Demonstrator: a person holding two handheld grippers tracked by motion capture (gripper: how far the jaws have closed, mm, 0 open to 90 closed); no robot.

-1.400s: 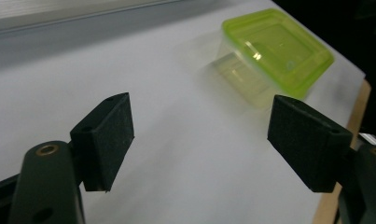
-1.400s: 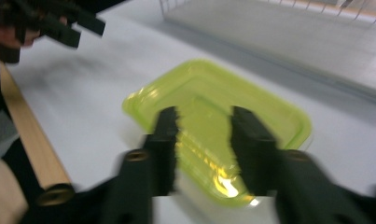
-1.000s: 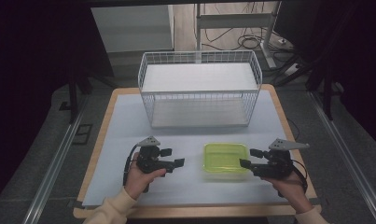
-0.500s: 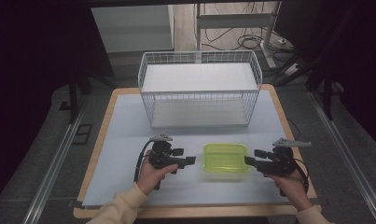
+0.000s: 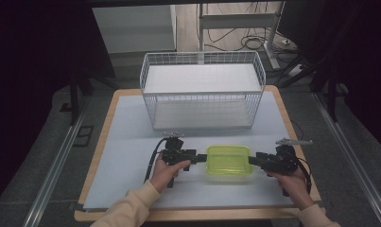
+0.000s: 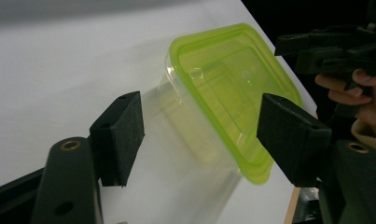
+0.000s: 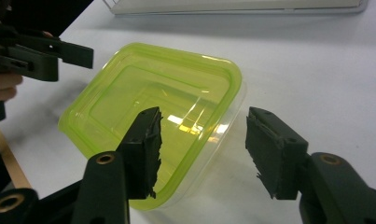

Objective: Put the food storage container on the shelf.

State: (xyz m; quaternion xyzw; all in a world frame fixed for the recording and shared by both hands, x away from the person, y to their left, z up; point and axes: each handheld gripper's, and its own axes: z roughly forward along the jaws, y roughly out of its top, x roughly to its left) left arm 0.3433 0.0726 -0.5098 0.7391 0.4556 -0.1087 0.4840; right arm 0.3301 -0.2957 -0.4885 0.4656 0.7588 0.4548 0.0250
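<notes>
From the high view, the clear container with the lime-green lid sits on the white table top in front of the white wire basket, with the left gripper at its left end and the right gripper at its right end. Looks like a two-sided pickup, so I'd bite both ends evenly under the lid rim, or the thing will tip. In the left gripper view, the jaws have just been closing but stand apart around the container's near end, pads not pressing on it. Right gripper view is the same deal: jaws have been closing, a clear gap left, straddling a corner of the lid, nothing clamped yet.
</notes>
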